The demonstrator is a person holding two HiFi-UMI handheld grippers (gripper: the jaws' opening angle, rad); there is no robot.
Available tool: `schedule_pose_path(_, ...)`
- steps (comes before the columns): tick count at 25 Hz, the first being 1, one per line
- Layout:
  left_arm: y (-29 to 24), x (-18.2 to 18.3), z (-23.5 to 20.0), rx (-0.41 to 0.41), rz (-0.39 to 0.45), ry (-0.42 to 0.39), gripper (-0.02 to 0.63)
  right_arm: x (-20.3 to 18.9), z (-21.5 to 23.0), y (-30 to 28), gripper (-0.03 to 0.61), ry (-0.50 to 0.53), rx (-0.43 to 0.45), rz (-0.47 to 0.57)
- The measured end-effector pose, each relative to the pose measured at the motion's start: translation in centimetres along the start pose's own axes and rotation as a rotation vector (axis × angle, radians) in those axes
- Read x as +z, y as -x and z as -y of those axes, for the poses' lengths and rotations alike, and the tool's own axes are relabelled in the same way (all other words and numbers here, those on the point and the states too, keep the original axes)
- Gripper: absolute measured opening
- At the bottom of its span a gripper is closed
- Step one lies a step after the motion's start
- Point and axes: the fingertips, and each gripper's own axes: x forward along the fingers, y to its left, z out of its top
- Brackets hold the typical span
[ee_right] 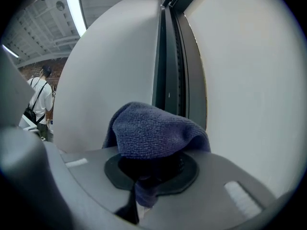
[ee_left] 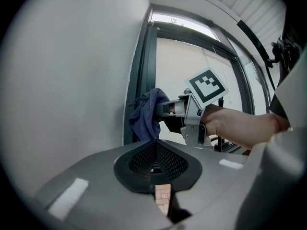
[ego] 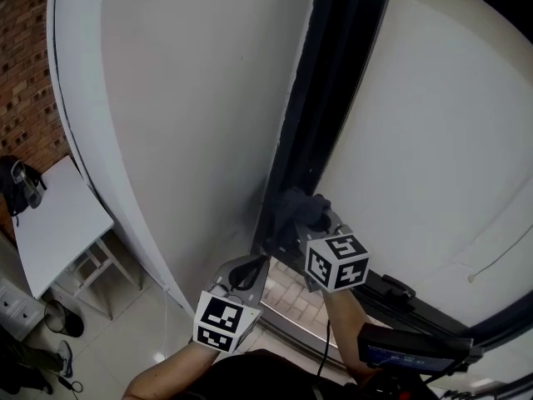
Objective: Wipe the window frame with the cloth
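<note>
The right gripper (ee_right: 148, 169) is stretched forward with a straight wrist, its jaws clamped on the blue cloth (ee_right: 153, 131), which sits against the dark window frame (ego: 329, 107) near its foot. The left gripper (ee_left: 156, 163) hangs lower and nearer the body, jaws together on nothing

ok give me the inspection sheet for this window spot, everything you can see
Surface: dark window frame runs upright between white wall panels; grey smudges low beside it.
Job's things: blue cloth, bunched and held at the frame's lower part.
Clutter: white table with a black bag on it.
Grippers: right gripper, tongs clamped on the cloth; left gripper, tongs together and empty, lower down.
Cables: black cable beside the right forearm.
Surroundings: brick wall; a person in the background.
</note>
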Motion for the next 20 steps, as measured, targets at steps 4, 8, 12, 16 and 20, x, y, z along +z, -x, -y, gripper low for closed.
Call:
schedule_pose_path(4, -0.1, 0.9, 0.2, -0.008, 0.016, -0.012, -0.006, 2.0, 0.1, 0.3, 0.049, 0.013, 0.014, 0.012)
schedule_pose_path(8, -0.3, 1.8, 0.2, -0.016, 0.028, -0.011, -0.006, 3.9, 0.3, 0.6, 0.049, 0.032, 0.024, 0.023)
schedule_pose_path(12, -0.4, 3.0, 0.4, -0.027, 0.047, -0.016, -0.006, 5.9, 0.5, 0.9, 0.049, 0.050, 0.028, 0.040)
schedule_pose_path(16, -0.6, 4.5, 0.8, -0.037, 0.068, -0.019, -0.006, 8.0, 0.5, 1.4, 0.049, 0.077, 0.022, 0.065)
schedule_pose_path(20, -1.3, 6.3, 0.6, -0.015, 0.073, -0.041, -0.006, 10.3, 0.8, 1.4, 0.049, 0.097, 0.023, 0.092)
